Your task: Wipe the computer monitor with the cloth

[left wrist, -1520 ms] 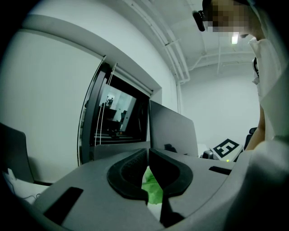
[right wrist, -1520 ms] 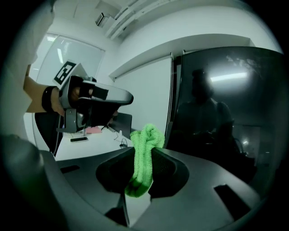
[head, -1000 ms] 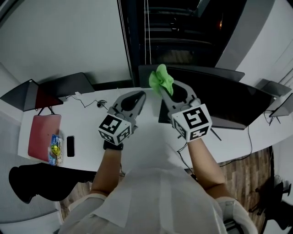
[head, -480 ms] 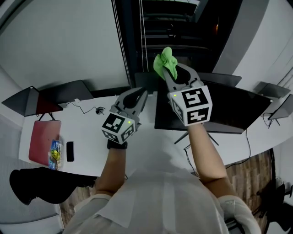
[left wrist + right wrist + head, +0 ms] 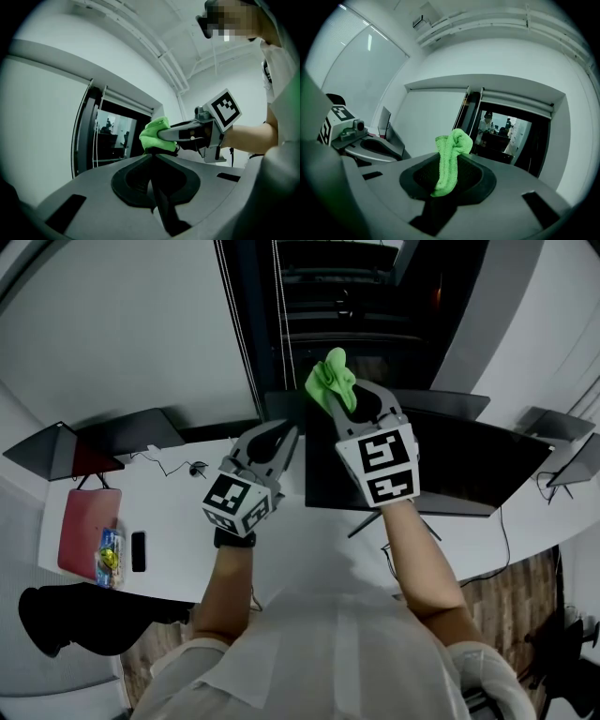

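Observation:
A bright green cloth is bunched in the tips of my right gripper, which is shut on it and held up in the air over the left end of the wide dark monitor. The right gripper view shows the cloth sticking up and drooping from the closed jaws. My left gripper is shut and empty, just left of the right one and a bit lower. In the left gripper view its jaws meet below the cloth. The cloth is clear of the screen.
The curved white desk carries a pink case, a phone, a snack packet, a cable and dark laptops at left. More laptops stand at far right. A dark doorway lies behind.
My right gripper has lifted the cloth higher and slightly left, off the monitor's top edge. The left gripper stays shut beside it.

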Available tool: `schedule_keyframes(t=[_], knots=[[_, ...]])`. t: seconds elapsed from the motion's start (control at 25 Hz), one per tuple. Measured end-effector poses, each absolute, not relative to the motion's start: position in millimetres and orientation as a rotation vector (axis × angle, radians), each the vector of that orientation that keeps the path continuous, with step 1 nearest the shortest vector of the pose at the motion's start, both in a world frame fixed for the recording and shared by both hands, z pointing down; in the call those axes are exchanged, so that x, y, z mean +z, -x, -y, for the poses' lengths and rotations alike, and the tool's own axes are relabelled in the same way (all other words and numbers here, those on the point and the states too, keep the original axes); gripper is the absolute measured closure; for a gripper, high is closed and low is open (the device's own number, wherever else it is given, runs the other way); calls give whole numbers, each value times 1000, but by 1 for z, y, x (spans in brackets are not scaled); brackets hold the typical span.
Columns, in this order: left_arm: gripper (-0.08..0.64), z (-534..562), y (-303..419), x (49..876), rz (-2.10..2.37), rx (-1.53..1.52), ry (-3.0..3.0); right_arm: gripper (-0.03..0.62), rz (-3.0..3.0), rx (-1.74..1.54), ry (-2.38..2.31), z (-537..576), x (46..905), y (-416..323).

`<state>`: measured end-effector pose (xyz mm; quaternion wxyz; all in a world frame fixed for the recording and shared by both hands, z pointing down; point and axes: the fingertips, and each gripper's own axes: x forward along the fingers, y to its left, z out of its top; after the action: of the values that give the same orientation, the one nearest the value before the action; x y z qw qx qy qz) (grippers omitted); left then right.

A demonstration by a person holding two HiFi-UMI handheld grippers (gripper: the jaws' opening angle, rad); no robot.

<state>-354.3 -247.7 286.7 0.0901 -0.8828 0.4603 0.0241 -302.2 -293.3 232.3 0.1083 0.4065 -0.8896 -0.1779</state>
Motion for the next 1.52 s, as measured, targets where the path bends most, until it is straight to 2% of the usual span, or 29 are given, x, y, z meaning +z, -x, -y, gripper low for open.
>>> schedule_keyframes(t=[0.56, 1.52], knots=[[534, 261, 321, 245, -1214, -11, 2641, 522, 2645, -482, -1163, 296, 232, 268], [538, 278, 280, 241, -1186, -155, 2671, 522, 2645, -459, -1148, 302, 233, 194]])
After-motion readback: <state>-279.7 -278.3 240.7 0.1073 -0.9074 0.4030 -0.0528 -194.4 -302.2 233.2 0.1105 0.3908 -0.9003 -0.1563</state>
